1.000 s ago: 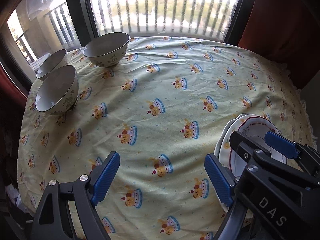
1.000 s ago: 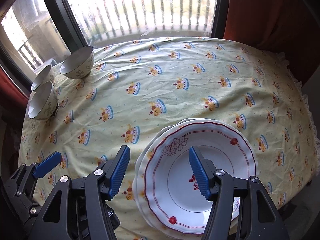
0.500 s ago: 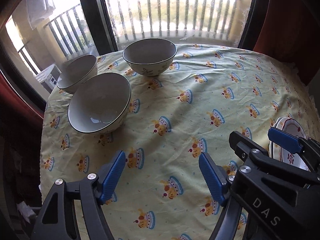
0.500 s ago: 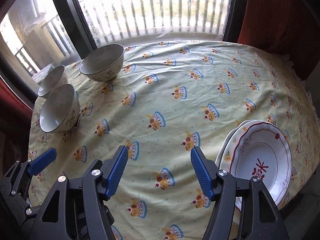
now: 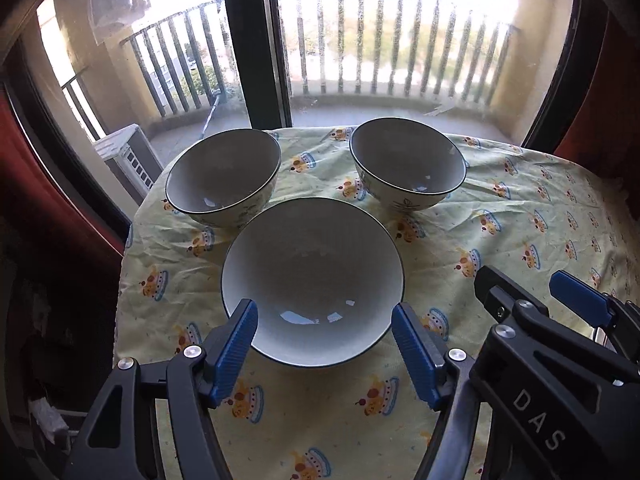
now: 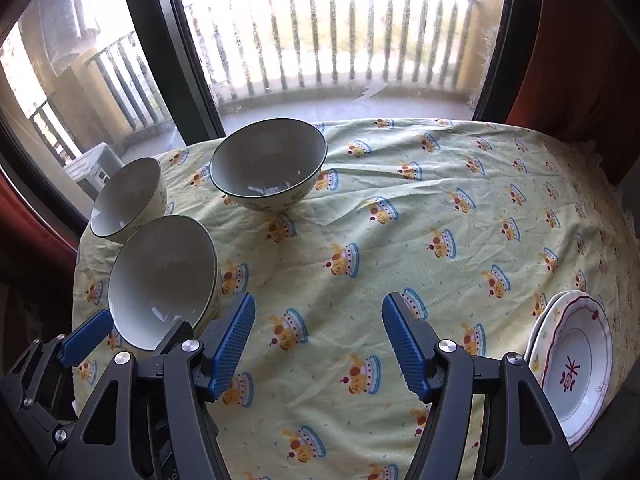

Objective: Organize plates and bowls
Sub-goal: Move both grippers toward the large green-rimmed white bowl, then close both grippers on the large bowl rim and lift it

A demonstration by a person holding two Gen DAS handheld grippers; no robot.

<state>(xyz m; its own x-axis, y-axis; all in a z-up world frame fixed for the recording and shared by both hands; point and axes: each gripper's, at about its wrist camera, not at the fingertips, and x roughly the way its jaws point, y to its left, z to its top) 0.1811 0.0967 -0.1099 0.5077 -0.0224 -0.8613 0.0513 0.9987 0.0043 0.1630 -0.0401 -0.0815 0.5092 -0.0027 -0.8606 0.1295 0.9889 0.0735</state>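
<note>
Three white bowls with dark rims stand on the yellow crown-print tablecloth (image 5: 500,208) at the window end. The nearest bowl (image 5: 312,280) lies straight ahead of my left gripper (image 5: 322,312). Its blue pads (image 5: 236,336) flank the bowl's near side without touching it, and the jaws are closing. Behind it stand a left bowl (image 5: 224,176) and a right bowl (image 5: 408,164). My right gripper (image 6: 318,308) is open over bare cloth, to the right of the nearest bowl (image 6: 164,280). A stack of red-trimmed plates (image 6: 572,364) lies at the right edge.
A large window with a dark frame (image 5: 256,40) and a balcony railing rises right behind the bowls. The cloth drops off the table edge (image 5: 128,248) just left of the bowls. Red curtains hang at both sides. The right gripper (image 5: 520,280) sits close beside the left.
Both grippers have swept left across the table, from the plates to the bowls. The nearest bowl now sits ahead of the left pads, which have narrowed. The plates have slid to the right edge.
</note>
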